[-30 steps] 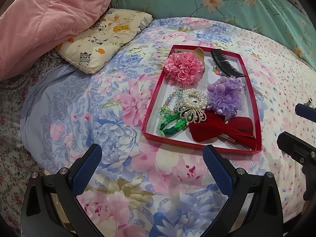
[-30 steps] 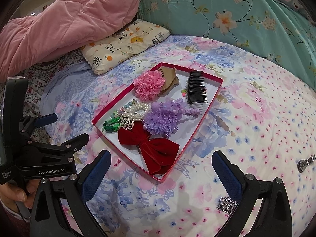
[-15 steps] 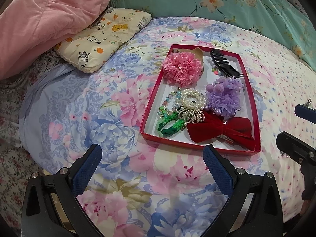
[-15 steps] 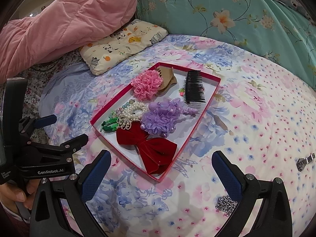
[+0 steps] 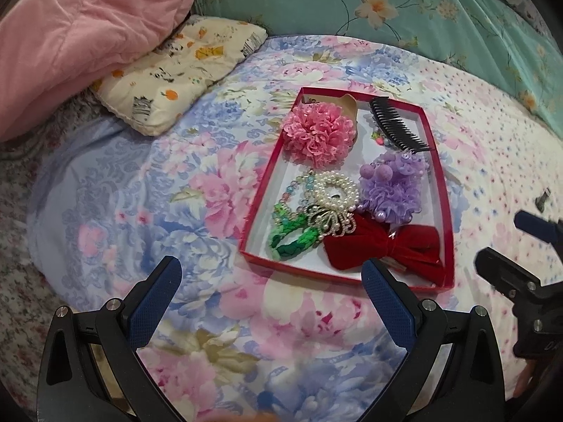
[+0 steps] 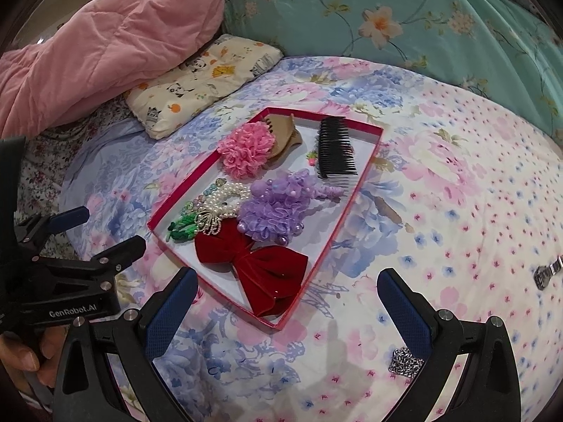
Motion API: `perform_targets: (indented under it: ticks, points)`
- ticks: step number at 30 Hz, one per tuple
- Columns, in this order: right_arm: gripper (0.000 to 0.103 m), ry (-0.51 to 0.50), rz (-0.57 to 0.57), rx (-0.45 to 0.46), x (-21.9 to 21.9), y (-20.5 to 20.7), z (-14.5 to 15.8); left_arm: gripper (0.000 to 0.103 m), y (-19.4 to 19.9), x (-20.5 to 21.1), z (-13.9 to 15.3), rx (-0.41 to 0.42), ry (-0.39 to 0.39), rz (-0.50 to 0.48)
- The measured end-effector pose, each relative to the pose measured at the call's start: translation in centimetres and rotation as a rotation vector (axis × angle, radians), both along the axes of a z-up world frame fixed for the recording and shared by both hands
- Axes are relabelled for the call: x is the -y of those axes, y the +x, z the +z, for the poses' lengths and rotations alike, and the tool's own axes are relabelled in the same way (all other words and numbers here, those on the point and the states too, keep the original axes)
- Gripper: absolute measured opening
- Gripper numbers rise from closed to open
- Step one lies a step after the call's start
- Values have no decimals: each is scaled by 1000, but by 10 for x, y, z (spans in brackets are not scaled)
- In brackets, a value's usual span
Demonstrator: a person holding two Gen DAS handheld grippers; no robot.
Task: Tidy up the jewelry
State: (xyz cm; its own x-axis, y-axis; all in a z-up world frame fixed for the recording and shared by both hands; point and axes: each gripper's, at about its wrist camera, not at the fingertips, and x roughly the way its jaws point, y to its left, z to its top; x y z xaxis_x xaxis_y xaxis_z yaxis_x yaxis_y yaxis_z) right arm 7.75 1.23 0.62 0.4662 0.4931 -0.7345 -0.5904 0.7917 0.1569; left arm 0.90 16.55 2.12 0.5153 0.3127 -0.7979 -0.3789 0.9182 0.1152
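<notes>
One red tray (image 5: 262, 190) lies on the flowered bedspread (image 5: 140, 193), centre-right in the left wrist view and centre in the right wrist view (image 6: 346, 218). Inside it — nine pieces can be counted. One pink flower (image 5: 318, 133) sits at the tray's upper left, partly over one tan claw clip (image 6: 283, 130). One black comb (image 6: 334, 149) lies at the upper right, with one small bright trinket (image 6: 311, 157) just beside it, too small to tell. One purple flower (image 5: 396, 184) sits mid-right, touching one red bow (image 5: 383, 246) along the lower edge. One pearl ring (image 5: 336, 188) is in the middle, one silver brooch (image 5: 330, 219) overlapping its lower side, and one green braid (image 5: 292, 241) curls at the lower left. A strand of pale beads (image 5: 302, 183) shows beside the pearls.

Outside the tray, in the right wrist view, one silver chain (image 6: 406, 358) lies at the lower right, partly behind a finger, and one watch (image 6: 547, 274) lies at the right edge.

Two grippers are in view. The left gripper (image 5: 269, 302) hangs low in its frame with jaws wide and nothing between them; the right gripper (image 6: 285, 302) likewise — wide, holding nothing. Both are apart from the tray's near edge. A hand (image 6: 24, 355) grips the left tool at the lower left of the right wrist view.

One pink quilt (image 5: 81, 31), one printed pillow (image 5: 179, 70) and one teal cover (image 5: 404, 10) fill the top of the frame.
</notes>
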Motion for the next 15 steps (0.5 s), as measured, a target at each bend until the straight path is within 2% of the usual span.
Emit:
perform_targets:
  ticks: [4, 6, 9, 11, 14, 15]
  points:
    - [103, 8, -191, -7, 62, 18, -1, 103, 3, -15, -5, 0, -25, 40]
    - [103, 14, -368, -17, 123, 33, -3, 103, -2, -29, -9, 7, -64, 72]
    - [103, -30, -674, -19, 221, 52, -10, 103, -6, -42, -15, 4, -84, 106]
    - [103, 30, -843, -61, 286, 55, -15, 103, -7, -46, -18, -8, -87, 119]
    - [103, 126, -966, -77, 333, 45, -15, 103, -10, -47, -20, -6, -62, 119]
    - [103, 157, -963, -75, 336, 43, -15, 103, -10, -45, -19, -6, -43, 111]
